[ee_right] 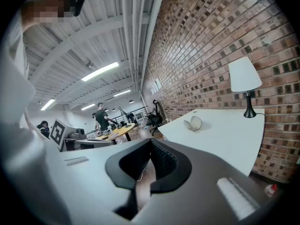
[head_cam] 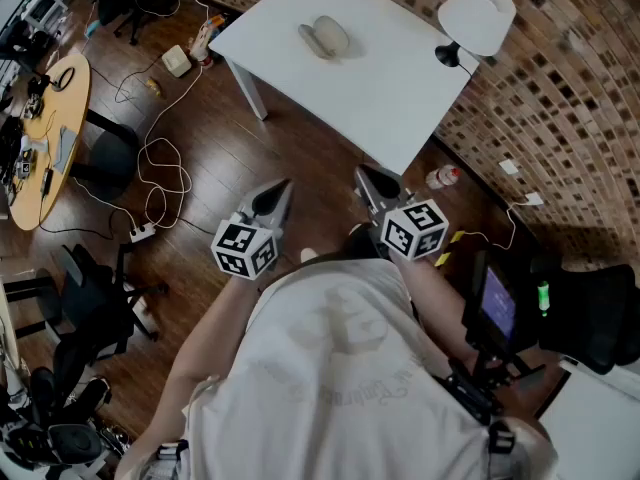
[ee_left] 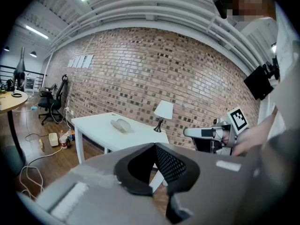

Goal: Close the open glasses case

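Observation:
The glasses case [head_cam: 325,38] is pale grey and lies open on the white table [head_cam: 390,98], toward its far side. It also shows small in the left gripper view as the case [ee_left: 121,124] and in the right gripper view as the case [ee_right: 193,123]. I stand well short of the table. My left gripper [head_cam: 279,191] and right gripper [head_cam: 367,177] are held side by side in front of my body, over the wooden floor. Both point toward the table with jaw tips together and nothing between them. The left gripper [ee_left: 155,145] and right gripper [ee_right: 151,140] are shut in their own views too.
A white desk lamp [head_cam: 476,16] stands at the table's right corner by the brick wall [head_cam: 560,88]. Cables and a power strip [head_cam: 142,233] lie on the floor at left, near a round wooden table [head_cam: 50,138] and office chairs. A bottle [head_cam: 441,177] lies by the wall.

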